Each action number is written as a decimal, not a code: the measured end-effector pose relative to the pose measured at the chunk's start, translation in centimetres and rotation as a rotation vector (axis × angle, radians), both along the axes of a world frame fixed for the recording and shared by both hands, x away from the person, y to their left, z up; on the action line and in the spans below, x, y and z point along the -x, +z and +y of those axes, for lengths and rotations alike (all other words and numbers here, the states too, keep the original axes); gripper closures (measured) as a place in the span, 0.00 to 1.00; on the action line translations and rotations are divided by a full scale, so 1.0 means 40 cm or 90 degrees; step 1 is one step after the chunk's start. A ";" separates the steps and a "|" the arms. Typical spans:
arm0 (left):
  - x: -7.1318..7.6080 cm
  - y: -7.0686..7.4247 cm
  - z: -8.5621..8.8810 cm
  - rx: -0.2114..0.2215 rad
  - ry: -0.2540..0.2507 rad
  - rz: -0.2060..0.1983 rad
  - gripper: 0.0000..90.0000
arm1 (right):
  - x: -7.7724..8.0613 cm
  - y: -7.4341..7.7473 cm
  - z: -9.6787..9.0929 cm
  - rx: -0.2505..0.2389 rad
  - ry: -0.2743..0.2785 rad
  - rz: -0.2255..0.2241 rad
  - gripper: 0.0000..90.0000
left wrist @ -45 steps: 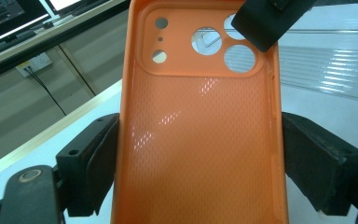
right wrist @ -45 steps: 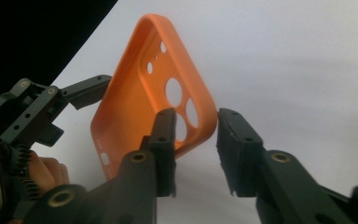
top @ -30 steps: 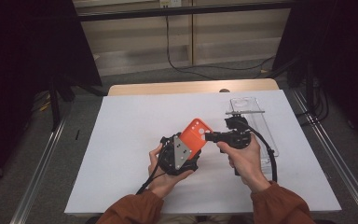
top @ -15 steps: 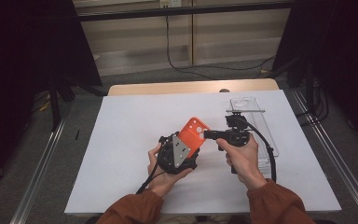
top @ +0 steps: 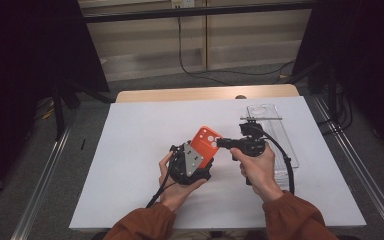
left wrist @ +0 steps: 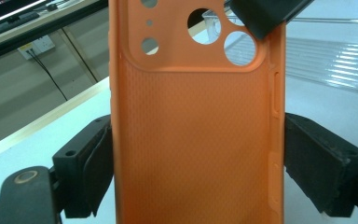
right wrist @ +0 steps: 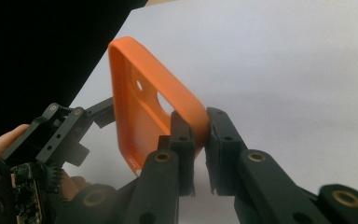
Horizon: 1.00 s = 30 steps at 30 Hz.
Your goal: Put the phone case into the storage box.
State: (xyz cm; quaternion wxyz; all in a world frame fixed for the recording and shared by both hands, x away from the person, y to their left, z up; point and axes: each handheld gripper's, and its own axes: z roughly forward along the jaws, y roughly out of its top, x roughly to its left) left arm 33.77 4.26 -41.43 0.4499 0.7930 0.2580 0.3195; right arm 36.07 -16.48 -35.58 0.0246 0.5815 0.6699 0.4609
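Observation:
An orange phone case (top: pixel 205 141) with camera cut-outs is held up above the white table between both grippers. My left gripper (top: pixel 201 152) spans its width. In the left gripper view the case (left wrist: pixel 191 140) stands between the two pads (left wrist: pixel 95 172), which touch its long sides, and these jaws have just been opening a little. My right gripper (top: pixel 221 142) comes in from the right. In the right gripper view its jaws (right wrist: pixel 200 135) pinch the rim of the case (right wrist: pixel 140 107) at a top corner, having just closed further. The left gripper (right wrist: pixel 74 126) shows behind the case there.
A clear plastic tray (top: pixel 272 135) lies on the white sheet (top: pixel 130 165) to the right of the hands. The right gripper's cable (top: pixel 287 165) loops over it. The wooden table edge (top: pixel 180 94) lies beyond, with metal rails (top: pixel 45 180) along both sides.

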 end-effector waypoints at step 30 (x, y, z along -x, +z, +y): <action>-0.047 0.013 0.061 0.145 -0.054 0.125 0.04 | -0.007 0.027 -0.026 0.036 0.012 -0.052 0.92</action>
